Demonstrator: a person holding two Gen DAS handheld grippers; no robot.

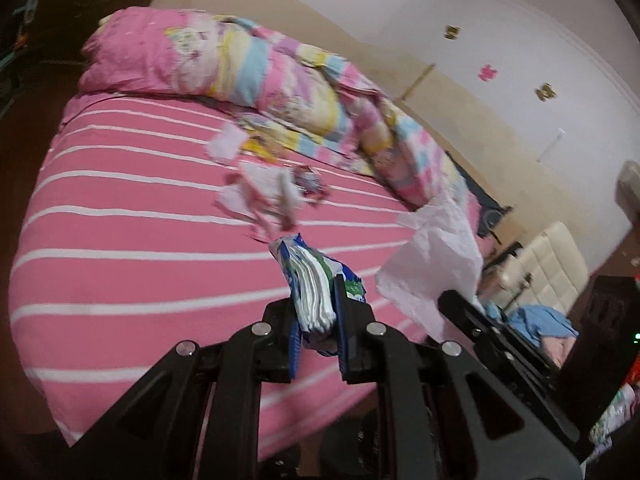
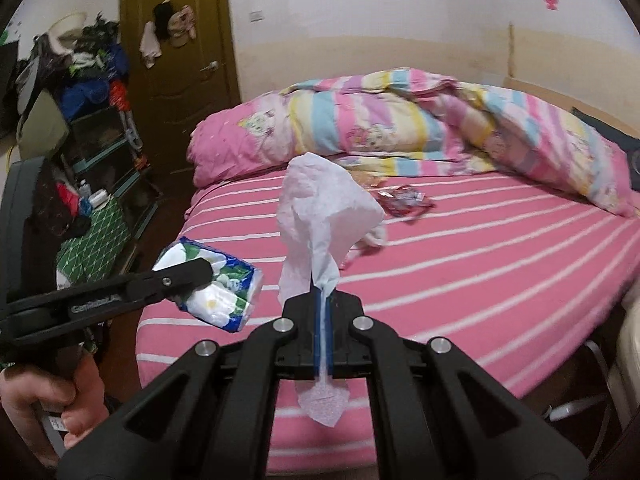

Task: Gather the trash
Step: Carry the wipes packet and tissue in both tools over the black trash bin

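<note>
1. Left wrist view: black two-finger left gripper [image 1: 318, 322] sits nearest the lens, its jaws clamped on a blue, green and white plastic tissue packet [image 1: 310, 280]. The packet's long axis runs forward along the fingers, and it is lifted clear of the pink, white-striped bed sheet [image 1: 120, 240].
2. Left wrist view: crumpled white paper scraps [image 1: 260, 196] and a red foil wrapper [image 1: 310, 184] lie on the sheet ahead of the jaws, near the rolled striped quilt [image 1: 300, 92].
3. Right wrist view: black right gripper [image 2: 322, 320] has its jaws together, pinching a crumpled white tissue sheet [image 2: 324, 216] that stands up past the fingertips, one tail hanging below.
4. Right wrist view: the red foil wrapper lies ahead and slightly right of the jaws, well apart from them. Both grippers are loaded, so a drop-off probably precedes any reach; no bin is visible. Which gripper is nearer the remaining scraps cannot be settled.
</note>
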